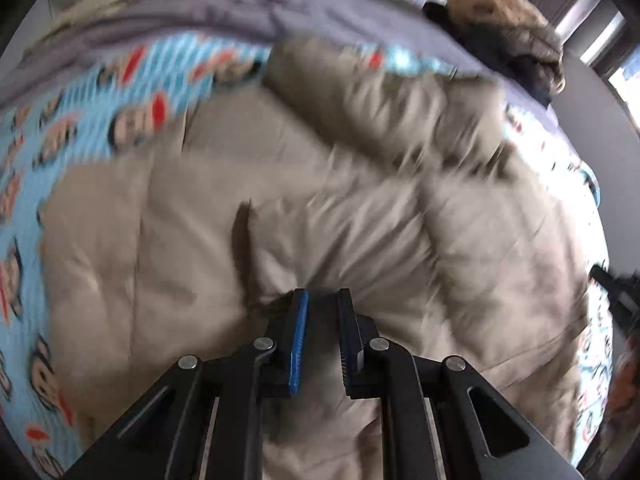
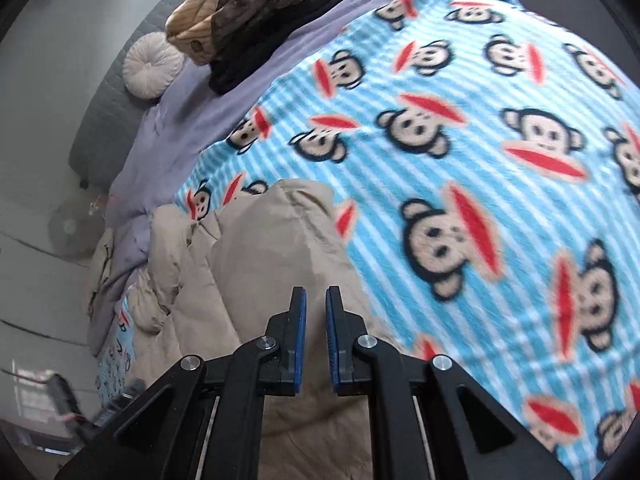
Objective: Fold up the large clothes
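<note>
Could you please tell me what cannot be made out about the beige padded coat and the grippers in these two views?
- Left wrist view: motion blur smears the beige coat, so its sleeves and folds are unclear.
- Left gripper: whether the fingertips pinch fabric is unclear.
- Right wrist view: the right gripper and the frame's edge hide the coat's near part.

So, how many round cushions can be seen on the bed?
1. A cream round pleated cushion lies at the far left end of the bed in the right wrist view, on the lilac sheet beside the pile of folded clothes. Others may be hidden.
</note>
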The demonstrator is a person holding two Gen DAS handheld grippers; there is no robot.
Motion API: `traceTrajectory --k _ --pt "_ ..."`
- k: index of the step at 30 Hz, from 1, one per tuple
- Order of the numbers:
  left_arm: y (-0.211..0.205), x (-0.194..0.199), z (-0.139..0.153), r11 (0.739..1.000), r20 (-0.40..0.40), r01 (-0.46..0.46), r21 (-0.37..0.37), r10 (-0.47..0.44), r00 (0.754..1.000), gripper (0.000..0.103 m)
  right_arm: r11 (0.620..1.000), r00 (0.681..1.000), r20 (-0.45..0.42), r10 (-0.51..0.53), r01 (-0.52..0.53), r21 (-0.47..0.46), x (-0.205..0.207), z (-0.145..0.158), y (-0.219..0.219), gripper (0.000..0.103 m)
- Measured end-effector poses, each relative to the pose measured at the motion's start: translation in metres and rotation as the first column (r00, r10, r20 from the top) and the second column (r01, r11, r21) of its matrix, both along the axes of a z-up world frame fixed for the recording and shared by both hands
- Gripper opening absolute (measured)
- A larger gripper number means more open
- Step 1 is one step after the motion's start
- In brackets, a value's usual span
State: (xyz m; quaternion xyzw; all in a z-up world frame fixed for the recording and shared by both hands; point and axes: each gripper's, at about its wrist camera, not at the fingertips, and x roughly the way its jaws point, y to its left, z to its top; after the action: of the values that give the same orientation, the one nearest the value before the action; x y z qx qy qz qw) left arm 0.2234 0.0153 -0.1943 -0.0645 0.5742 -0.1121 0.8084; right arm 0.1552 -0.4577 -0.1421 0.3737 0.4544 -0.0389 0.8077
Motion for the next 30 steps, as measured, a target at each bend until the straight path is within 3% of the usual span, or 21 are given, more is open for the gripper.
traceTrajectory --k 5,6,8,11,12,17,22,24,30 --pt "0.006 -0.004 -0.004 1.0 0.006 0.004 -0.006 -0.004 1.0 0.016 0.994 0.999 -0.019 0.034 -0.036 -0.104 0.003 0.0 -0.002 0.012" --pt "0.006 -0.004 -0.003 1.0 0.005 0.003 -0.004 -0.003 1.0 0.016 0.993 0.999 -0.027 0.035 -0.038 -0.111 0.004 -0.002 -0.005 0.019" --pt "0.005 -0.005 -0.001 1.0 0.011 0.006 0.011 -0.006 1.0 0.016 0.998 0.998 -0.042 0.042 -0.044 -0.053 0.008 -0.013 -0.015 0.036" --pt "0.004 -0.008 -0.001 0.999 0.023 0.015 0.039 -0.016 1.0 0.016 0.989 0.997 -0.022 0.077 -0.074 0.129 0.014 -0.029 -0.021 0.037" --pt "0.003 -0.008 -0.002 0.999 0.024 0.018 0.042 -0.019 1.0 0.016 0.987 0.995 -0.02 0.094 -0.09 0.134 0.018 -0.031 -0.018 0.034" --pt "-0.002 0.0 -0.009 0.999 0.018 0.026 0.045 -0.027 0.999 0.016 0.99 0.985 -0.106 0.14 -0.14 0.008 0.035 -0.056 -0.007 0.032" --pt "-0.001 0.0 -0.011 0.999 0.025 0.019 0.043 -0.02 0.999 0.016 0.995 0.99 -0.095 0.104 -0.103 0.011 0.031 -0.069 -0.008 0.032" --pt "-0.003 0.0 -0.008 0.999 0.027 0.017 0.049 -0.018 0.999 0.016 0.995 0.99 -0.107 0.089 -0.092 -0.022 0.027 -0.062 -0.007 0.032" --pt "0.004 -0.007 0.017 0.998 0.059 -0.011 0.065 0.007 0.998 0.016 0.964 0.989 -0.117 0.089 -0.115 -0.238 0.0 -0.018 0.001 0.035"
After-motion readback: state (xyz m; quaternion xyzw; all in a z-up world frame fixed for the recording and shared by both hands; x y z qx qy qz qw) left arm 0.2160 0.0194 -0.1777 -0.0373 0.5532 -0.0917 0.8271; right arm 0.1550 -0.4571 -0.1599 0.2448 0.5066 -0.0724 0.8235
